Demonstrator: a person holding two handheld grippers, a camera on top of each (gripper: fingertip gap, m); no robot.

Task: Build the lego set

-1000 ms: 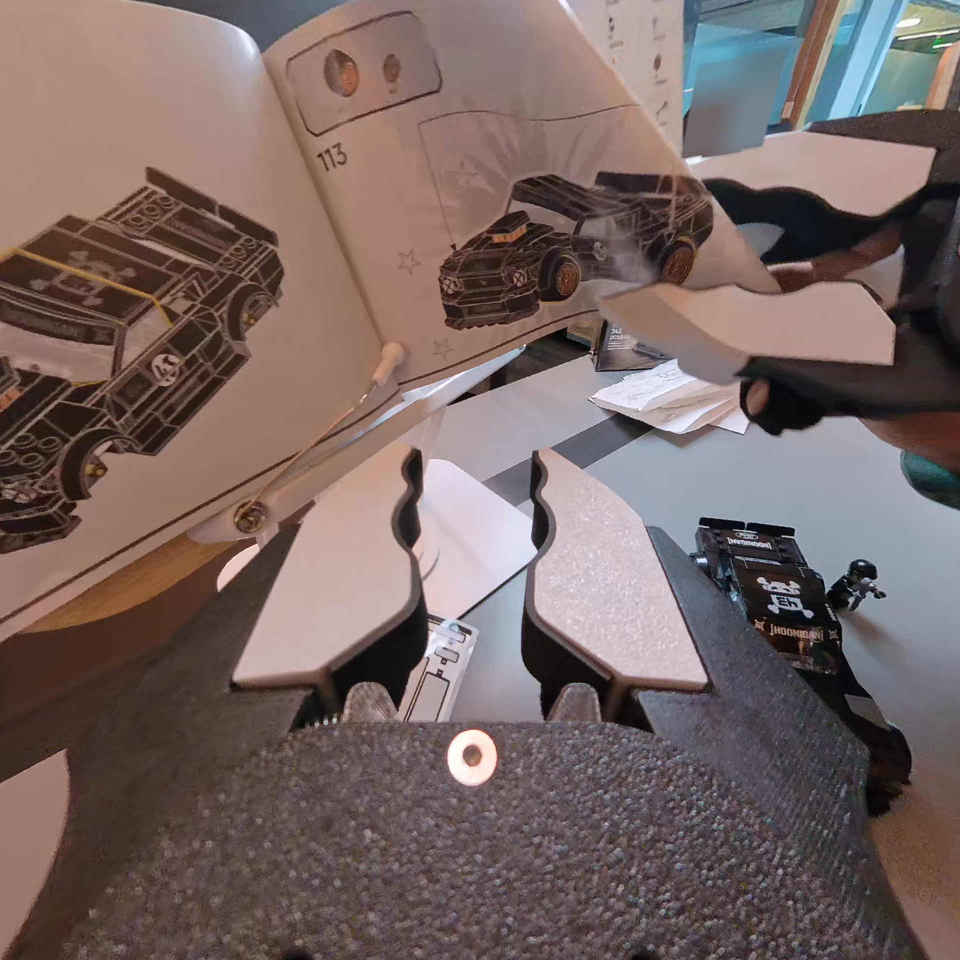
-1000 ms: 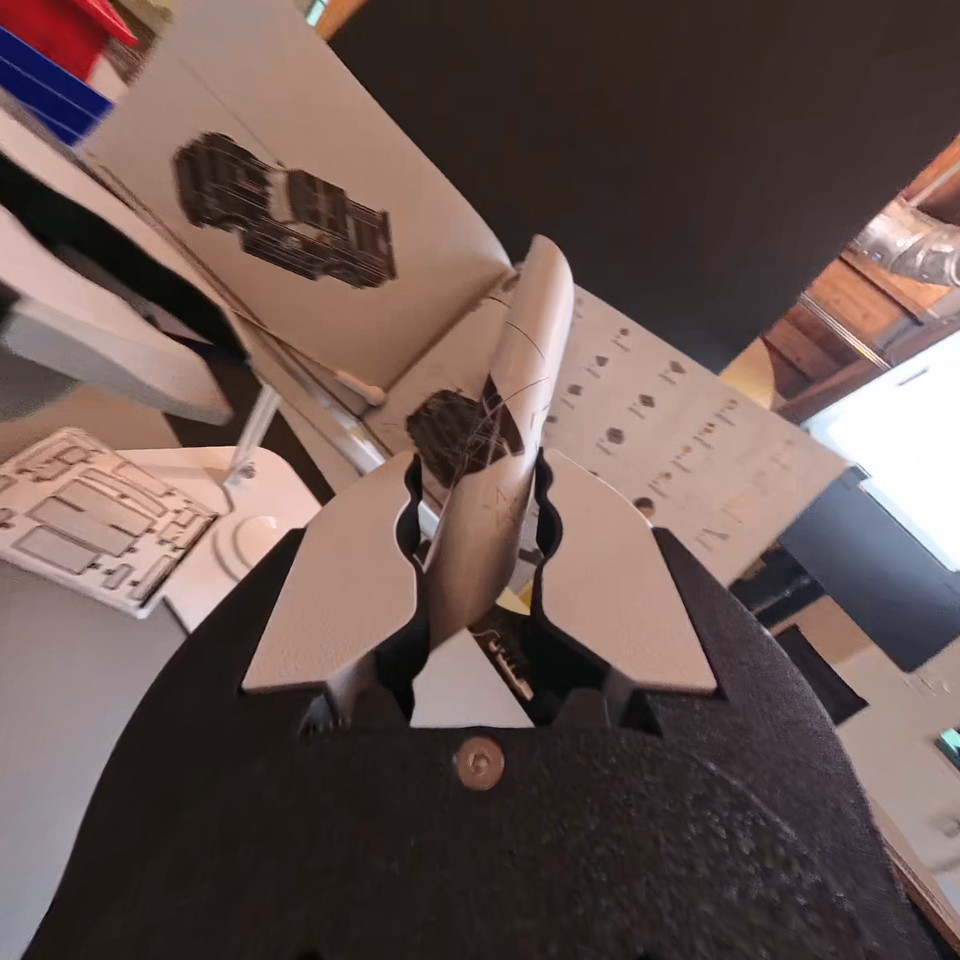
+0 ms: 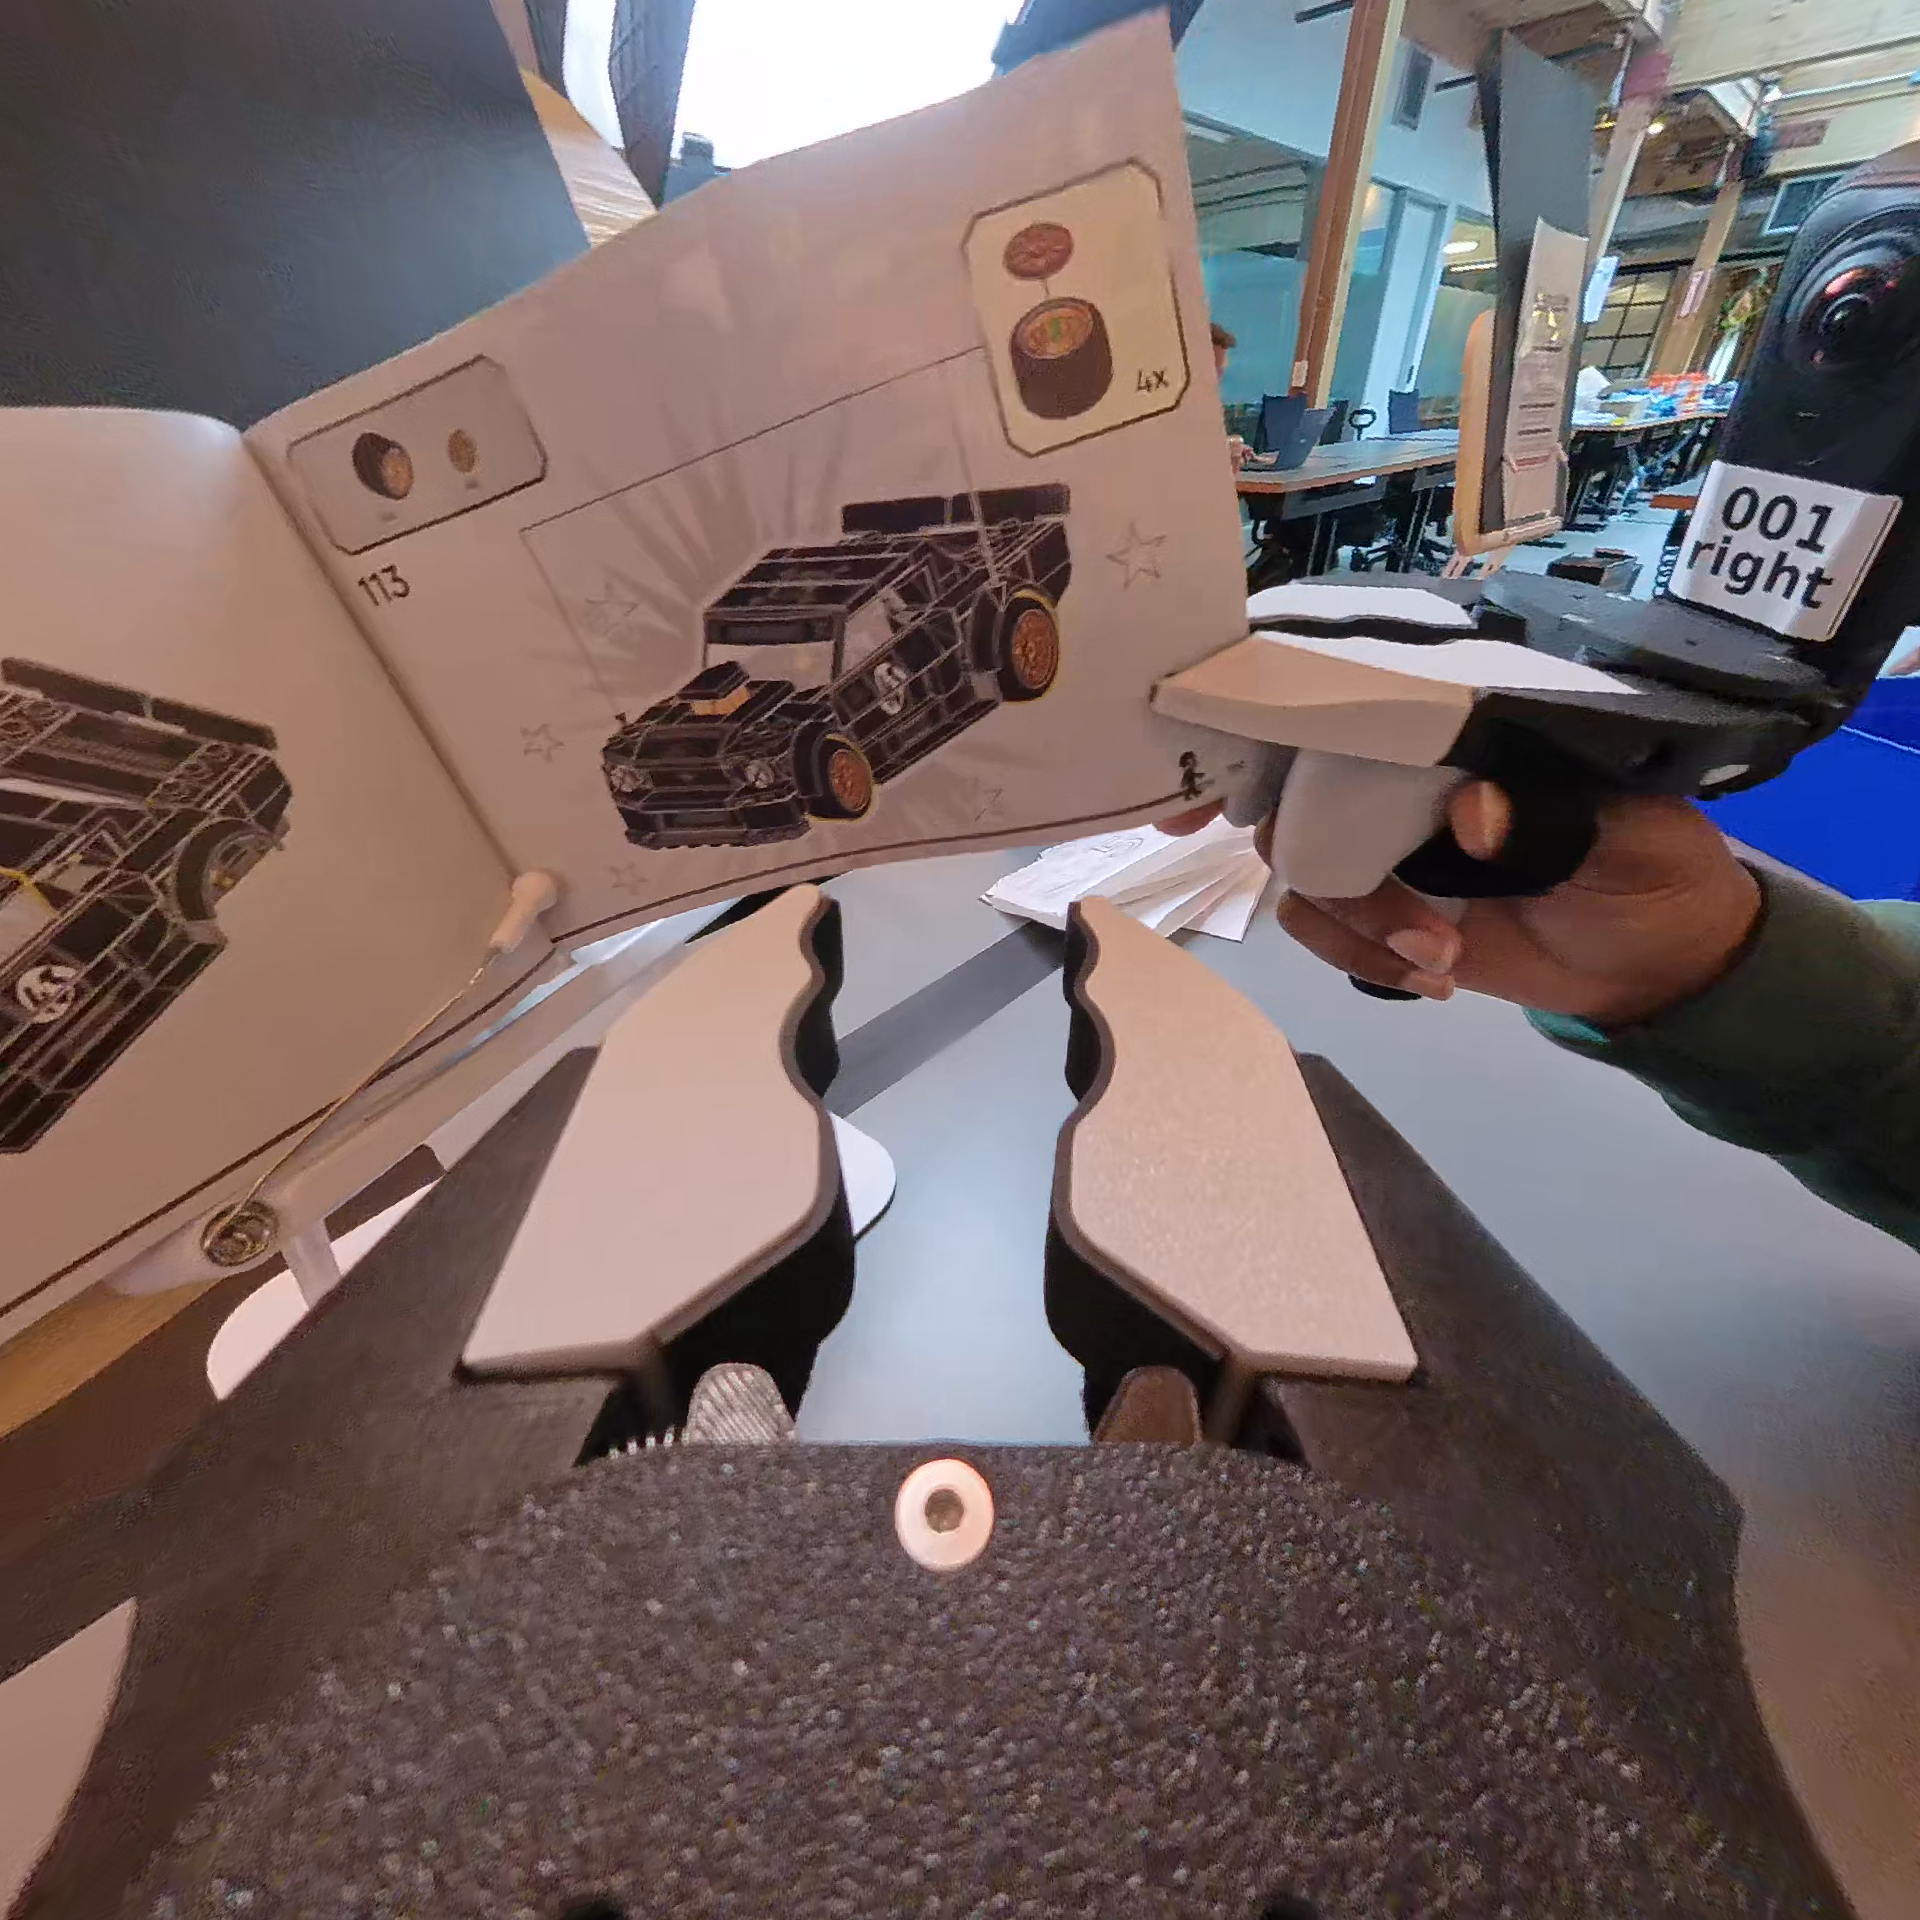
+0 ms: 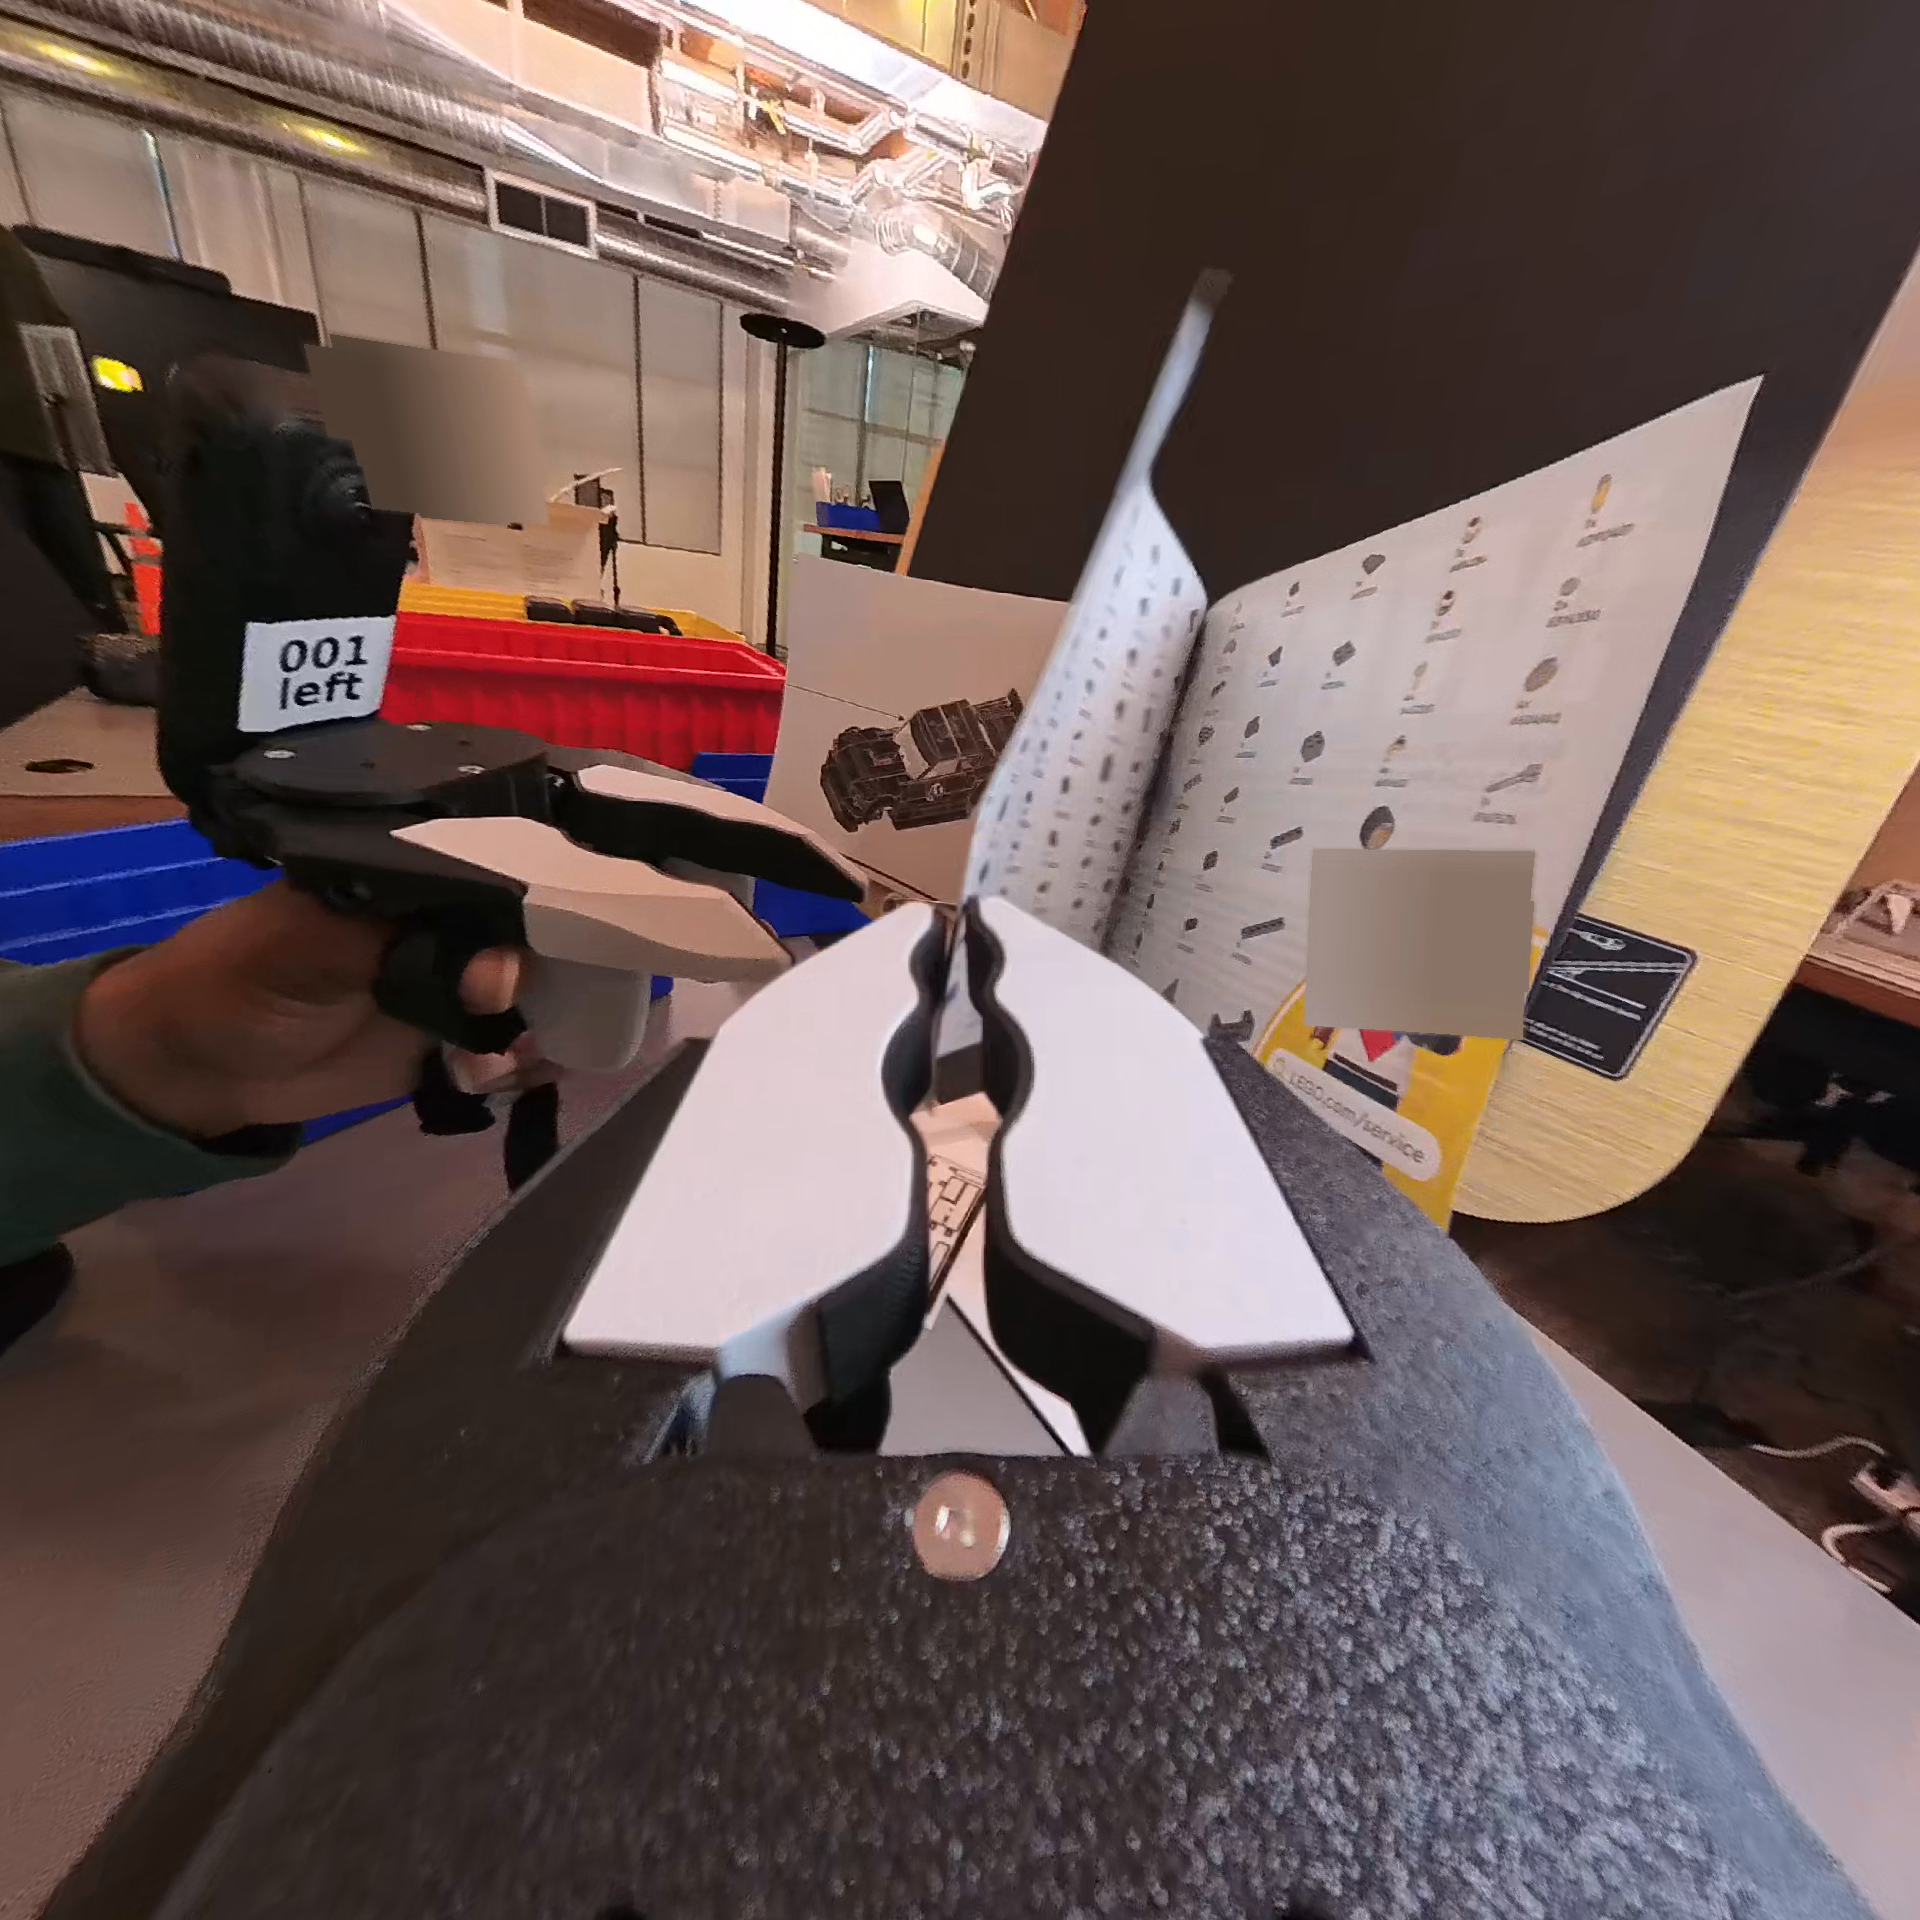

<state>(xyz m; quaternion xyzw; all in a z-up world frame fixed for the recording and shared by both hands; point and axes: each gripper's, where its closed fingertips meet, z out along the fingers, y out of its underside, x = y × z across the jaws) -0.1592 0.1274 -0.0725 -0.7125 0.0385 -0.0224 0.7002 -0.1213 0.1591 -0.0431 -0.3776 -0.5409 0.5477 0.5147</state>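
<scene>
The instruction booklet stands open on a white stand. Its right page [image 3: 831, 623], with a black car drawing, is held out flat. My right gripper [image 3: 1226, 665] is shut on that page's right edge. In the right wrist view the page [image 4: 1081, 707] runs edge-on up from my shut right gripper [image 4: 956, 925], and a parts-list page [image 4: 1403, 727] lies behind it. My left gripper [image 3: 945, 935] is open and empty, just below the booklet's lower edge. It also shows in the right wrist view [image 4: 821, 914], left of the page. No Lego model is in view.
The stand's white base [image 3: 862, 1184] and wire page clip [image 3: 395, 1039] are at the left. Loose paper sheets [image 3: 1132, 883] lie on the grey table [image 3: 1455, 1143]. A red bin [image 4: 582, 675] and blue bins [image 4: 94, 883] stand behind. Tip to tip, the grippers are about 7 centimeters apart.
My right gripper has swung the page out to the right, so it is now flat instead of curled. My left gripper has tilted up. The black Lego car and minifigure have left its view.
</scene>
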